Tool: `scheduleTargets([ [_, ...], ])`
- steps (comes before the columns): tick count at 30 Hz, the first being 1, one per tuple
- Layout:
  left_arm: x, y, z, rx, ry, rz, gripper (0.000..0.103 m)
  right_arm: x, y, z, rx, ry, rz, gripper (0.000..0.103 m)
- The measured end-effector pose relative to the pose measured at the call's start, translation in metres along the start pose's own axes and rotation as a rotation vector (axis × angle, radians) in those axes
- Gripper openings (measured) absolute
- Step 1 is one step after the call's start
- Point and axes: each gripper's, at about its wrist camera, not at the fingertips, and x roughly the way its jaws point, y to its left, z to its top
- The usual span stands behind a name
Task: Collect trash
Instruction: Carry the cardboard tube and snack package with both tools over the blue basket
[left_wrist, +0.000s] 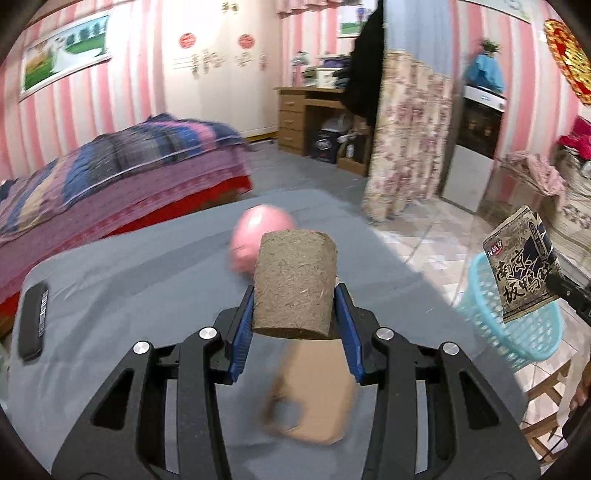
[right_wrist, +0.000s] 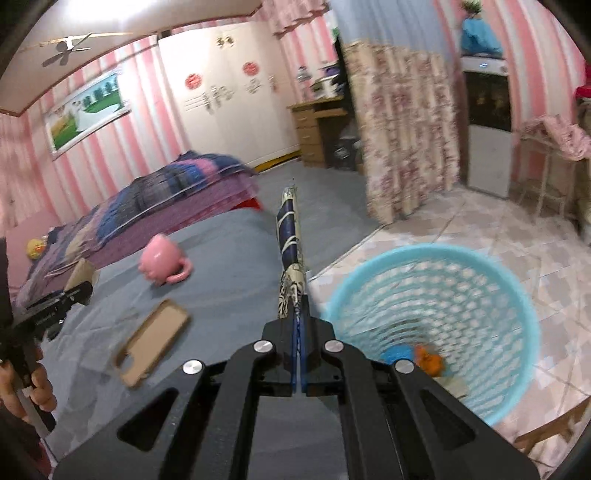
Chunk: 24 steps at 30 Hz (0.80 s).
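Pink-striped walls and a bed with a checked quilt (left_wrist: 122, 162) form the backdrop, and a grey-covered desk (left_wrist: 129, 266) carries the things. Below and to the right of the right tool (right_wrist: 298, 310), on the tiled floor off the desk's edge, stands a light blue basket (right_wrist: 509, 295) with its mouth open upward and some scraps already at the bottom. That tool is pressed together on a flat snack wrapper (right_wrist: 290, 243), which stands edge-on to its camera, long axis running straight ahead and upward from the tips. The basket is closer to this hand than to the other, so the drop likely falls to it first, with a short swing to the right.

Partly spread, the left tool (left_wrist: 294, 295) pinches a brown fibrous roll (left_wrist: 295, 280) across its width; the roll's long axis points forward and up, out along the fingers. From this tool the basket (left_wrist: 480, 280) lies well off to the right, past the desk's edge, partly behind the wrapper (left_wrist: 521, 266).

Ahead of the left tool a pink mug (left_wrist: 255, 236) lies tipped over, under it sits a tan phone case (left_wrist: 314, 391), and far left a black remote (left_wrist: 35, 321)
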Motion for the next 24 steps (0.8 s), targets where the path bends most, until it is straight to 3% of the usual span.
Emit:
scheduleTargets([
  [6, 0.018, -0.074, 0.011, 0.076, -0.004, -0.089, 0.041, -0.013, -0.069, 0.005, 0.087, -0.029, -0.131, 0.001],
  [12, 0.03, -0.141, 0.012, 0.129, -0.01, -0.17, 0.041, -0.018, -0.12, 0.004, 0.124, -0.021, -0.209, 0.001],
  [24, 0.073, -0.254, -0.009, 0.277, 0.03, -0.298, 0.042, -0.016, -0.163, -0.001, 0.184, -0.016, -0.227, 0.001],
])
